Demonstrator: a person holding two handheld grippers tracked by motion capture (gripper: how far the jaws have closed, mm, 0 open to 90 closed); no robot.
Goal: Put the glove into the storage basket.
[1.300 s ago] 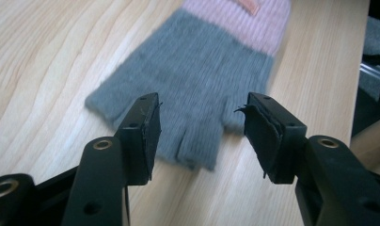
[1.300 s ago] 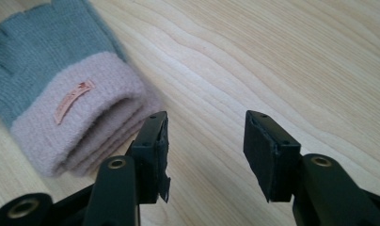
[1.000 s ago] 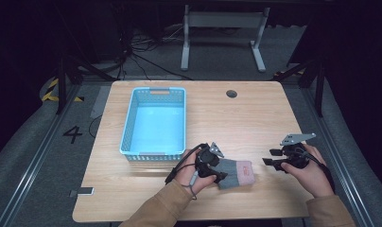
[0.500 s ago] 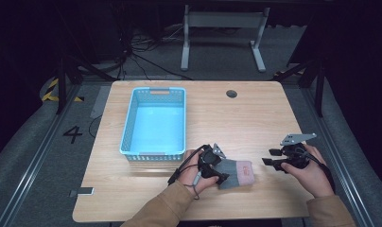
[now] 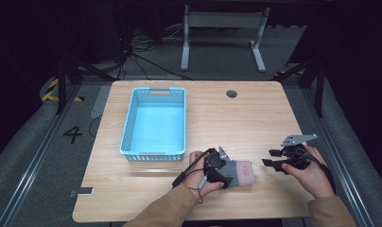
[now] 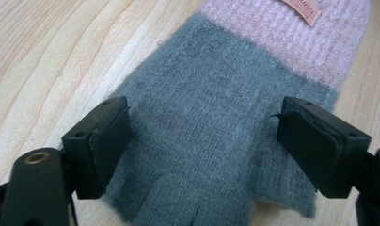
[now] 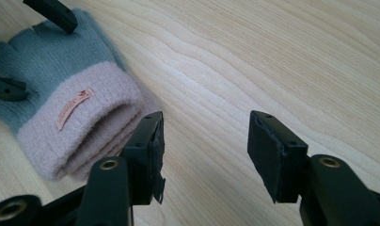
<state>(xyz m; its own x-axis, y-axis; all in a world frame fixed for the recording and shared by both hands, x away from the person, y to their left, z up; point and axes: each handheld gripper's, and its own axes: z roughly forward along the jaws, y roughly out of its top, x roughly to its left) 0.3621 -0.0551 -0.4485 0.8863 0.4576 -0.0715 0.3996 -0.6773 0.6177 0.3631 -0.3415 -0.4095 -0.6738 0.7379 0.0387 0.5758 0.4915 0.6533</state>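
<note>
Wooden table [image 5: 255, 118], labelled glove [image 6: 216, 136] (writing illegible)

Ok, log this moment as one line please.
left gripper: open, jaws either side of glove | right gripper: open, beside glove cuff | basket: nothing inside | glove flat on table

A glove [image 6: 216, 127] is seen in two colours: the hand part is knitted in grey, and the cuff [image 7: 80, 127] is a pale pink ribbed band. A small salmon-orange label [image 7: 74, 107] is sewn on the cuff; its lettering is too small to be read. The counter [image 5: 255, 123] is finished in light wood with a wavy grain pattern. A basket [image 5: 129, 124] in light blue, with perforated walls, is seen at ten o'clock from the glove. The jaws of the left hand-held gripper [image 6: 204, 141] and the right hand-held gripper [image 7: 204, 155] are black. The floor [image 5: 33, 156] is covered in grey, a white "4" [image 5: 73, 134] is painted on it, and yellow-black hazard stripes [image 5: 51, 90] are marked farther out.
</note>
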